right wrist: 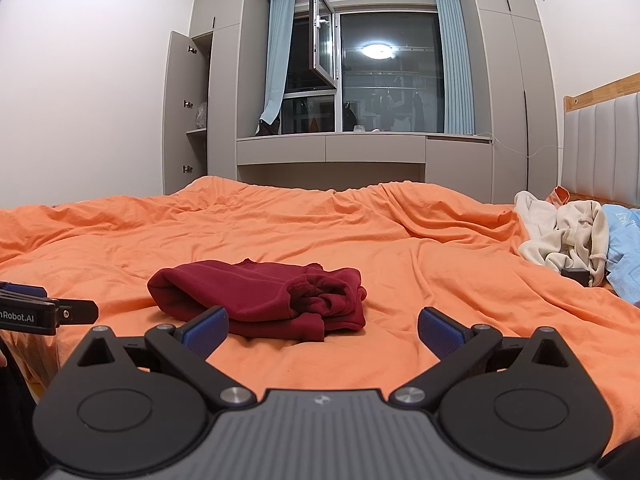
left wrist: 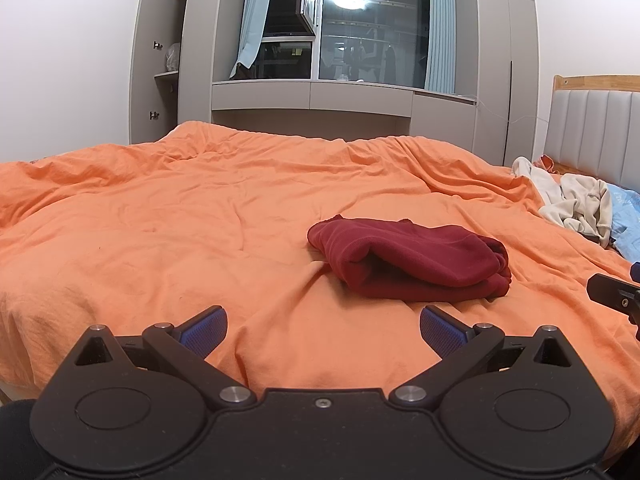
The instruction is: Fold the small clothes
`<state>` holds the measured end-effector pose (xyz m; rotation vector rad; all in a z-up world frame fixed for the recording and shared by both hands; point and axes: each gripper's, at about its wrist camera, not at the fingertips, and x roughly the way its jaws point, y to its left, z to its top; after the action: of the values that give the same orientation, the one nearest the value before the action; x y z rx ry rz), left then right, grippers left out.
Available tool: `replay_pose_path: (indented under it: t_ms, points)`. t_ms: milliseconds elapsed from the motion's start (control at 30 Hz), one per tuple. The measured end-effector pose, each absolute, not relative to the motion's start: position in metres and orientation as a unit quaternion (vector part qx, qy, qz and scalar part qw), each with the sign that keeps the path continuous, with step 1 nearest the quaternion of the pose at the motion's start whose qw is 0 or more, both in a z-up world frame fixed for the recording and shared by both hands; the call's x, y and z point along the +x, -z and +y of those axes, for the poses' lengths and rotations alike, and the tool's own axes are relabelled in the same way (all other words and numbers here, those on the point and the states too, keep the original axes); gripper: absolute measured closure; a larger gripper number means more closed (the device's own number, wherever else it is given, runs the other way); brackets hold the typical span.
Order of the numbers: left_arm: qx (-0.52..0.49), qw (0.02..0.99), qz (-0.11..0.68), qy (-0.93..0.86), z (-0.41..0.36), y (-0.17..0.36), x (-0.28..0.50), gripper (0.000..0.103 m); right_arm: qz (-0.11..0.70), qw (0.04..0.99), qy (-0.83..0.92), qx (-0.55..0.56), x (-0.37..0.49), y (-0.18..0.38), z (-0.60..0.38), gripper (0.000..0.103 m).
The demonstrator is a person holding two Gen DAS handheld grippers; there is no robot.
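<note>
A dark red garment point(left wrist: 412, 264) lies folded in a thick bundle on the orange bed cover point(left wrist: 200, 220). It also shows in the right wrist view point(right wrist: 264, 296). My left gripper point(left wrist: 323, 330) is open and empty, just short of the bundle and to its left. My right gripper point(right wrist: 322, 330) is open and empty, close in front of the bundle's right end. The left gripper's tip point(right wrist: 52, 314) shows at the left edge of the right wrist view. The right gripper's tip point(left wrist: 612, 292) shows at the right edge of the left wrist view.
A heap of cream clothes point(right wrist: 564, 240) and a light blue garment point(right wrist: 624, 256) lie at the bed's right by the padded headboard point(right wrist: 600, 148). Grey wardrobes point(right wrist: 188, 112) and a window stand beyond the bed's far edge.
</note>
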<state>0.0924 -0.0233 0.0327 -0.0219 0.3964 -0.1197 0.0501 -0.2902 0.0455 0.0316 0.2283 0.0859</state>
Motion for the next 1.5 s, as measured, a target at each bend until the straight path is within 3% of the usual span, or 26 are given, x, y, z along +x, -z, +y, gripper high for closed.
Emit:
replay_pose_path:
  t_ms: [1500]
  points:
    - [-0.017, 0.976, 0.212, 0.049, -0.0184, -0.0276, 0.0939, 0.001, 0.114, 0.992, -0.043, 0.013, 0.0497, -0.0448, -0.2911, 0.000]
